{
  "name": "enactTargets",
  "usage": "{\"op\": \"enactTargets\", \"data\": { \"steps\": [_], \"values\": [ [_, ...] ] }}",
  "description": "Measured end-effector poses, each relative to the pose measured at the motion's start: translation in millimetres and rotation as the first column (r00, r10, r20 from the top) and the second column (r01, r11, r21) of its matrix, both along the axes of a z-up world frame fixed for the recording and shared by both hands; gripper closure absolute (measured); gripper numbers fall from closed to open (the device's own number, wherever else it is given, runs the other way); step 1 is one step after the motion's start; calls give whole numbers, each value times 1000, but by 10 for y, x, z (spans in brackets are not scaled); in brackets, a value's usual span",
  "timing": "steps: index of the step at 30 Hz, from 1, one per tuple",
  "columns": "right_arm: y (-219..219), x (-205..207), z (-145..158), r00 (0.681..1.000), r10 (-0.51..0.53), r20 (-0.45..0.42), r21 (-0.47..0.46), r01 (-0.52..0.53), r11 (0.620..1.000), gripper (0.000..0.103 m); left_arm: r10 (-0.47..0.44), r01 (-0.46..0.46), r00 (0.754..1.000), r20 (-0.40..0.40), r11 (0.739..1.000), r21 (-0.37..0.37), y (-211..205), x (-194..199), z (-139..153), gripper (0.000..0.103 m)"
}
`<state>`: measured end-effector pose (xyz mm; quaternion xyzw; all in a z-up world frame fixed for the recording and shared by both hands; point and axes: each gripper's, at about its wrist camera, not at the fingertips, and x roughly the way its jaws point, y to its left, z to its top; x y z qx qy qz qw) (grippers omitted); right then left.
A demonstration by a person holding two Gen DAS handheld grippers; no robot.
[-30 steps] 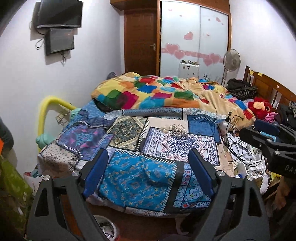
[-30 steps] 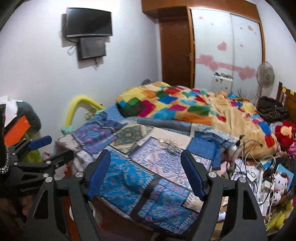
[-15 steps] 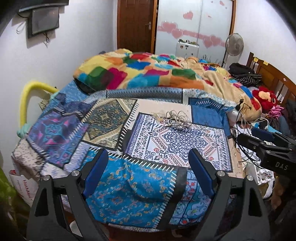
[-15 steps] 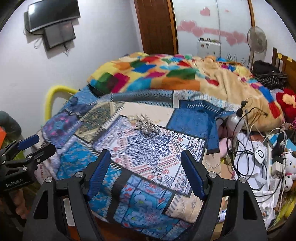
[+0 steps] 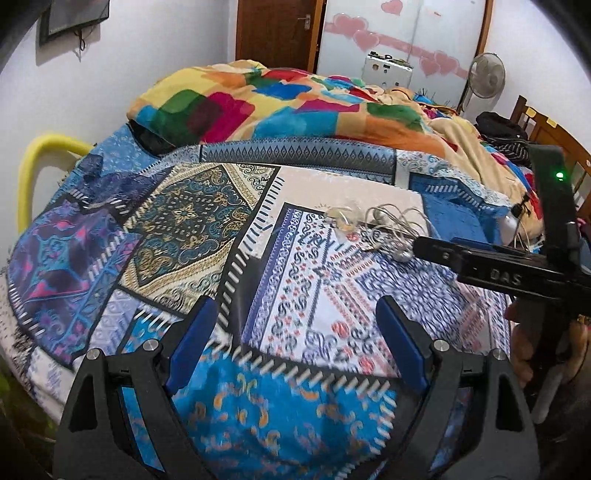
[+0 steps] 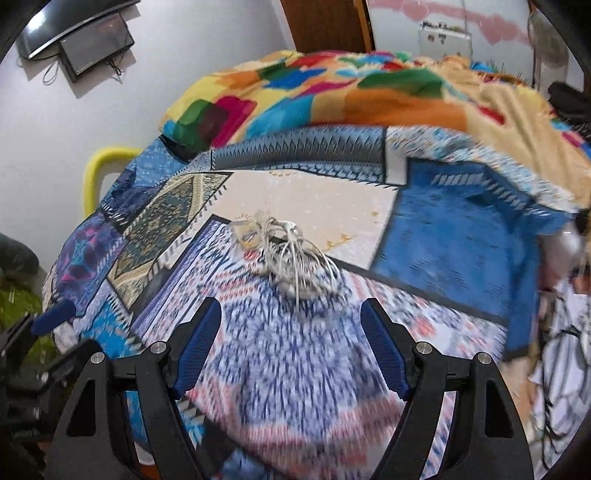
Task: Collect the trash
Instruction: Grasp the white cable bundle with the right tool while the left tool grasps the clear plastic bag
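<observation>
A tangle of white cords (image 6: 295, 264) with a small clear plastic wrapper (image 6: 246, 229) beside it lies on the patterned patchwork bedspread (image 6: 280, 354). The cords also show in the left wrist view (image 5: 384, 230). My right gripper (image 6: 290, 343) is open and empty, just short of the tangle, above the bed. In the left wrist view the right gripper's black body (image 5: 498, 267) reaches in from the right, its tip next to the cords. My left gripper (image 5: 295, 356) is open and empty, over the near part of the bed, well short of the tangle.
A multicoloured quilt (image 5: 280, 99) is heaped on the far half of the bed. A yellow padded rail (image 5: 33, 166) stands at the left edge by the wall. Cables and clutter (image 6: 565, 332) lie off the right side. A door and wardrobe (image 5: 388, 33) are behind.
Both grippers have moved forward and down over the bed toward the cord tangle. The right gripper has come closest, and the tangle now sits just ahead of its fingers. Both stay open.
</observation>
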<state>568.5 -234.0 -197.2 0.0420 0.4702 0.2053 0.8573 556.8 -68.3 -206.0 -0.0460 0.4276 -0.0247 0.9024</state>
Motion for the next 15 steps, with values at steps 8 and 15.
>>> {"op": "enactTargets", "data": {
  "steps": [8,15],
  "values": [
    [134,307,-251,999,38,-26,15,-37,999,50,-29,28,999,-14,999,-40,-11,432,-196,15],
    [109,249,-322,996,87,-17,10,-87,996,86,-46,43,998,-40,997,-59,-125,745,-338,16]
  ]
}}
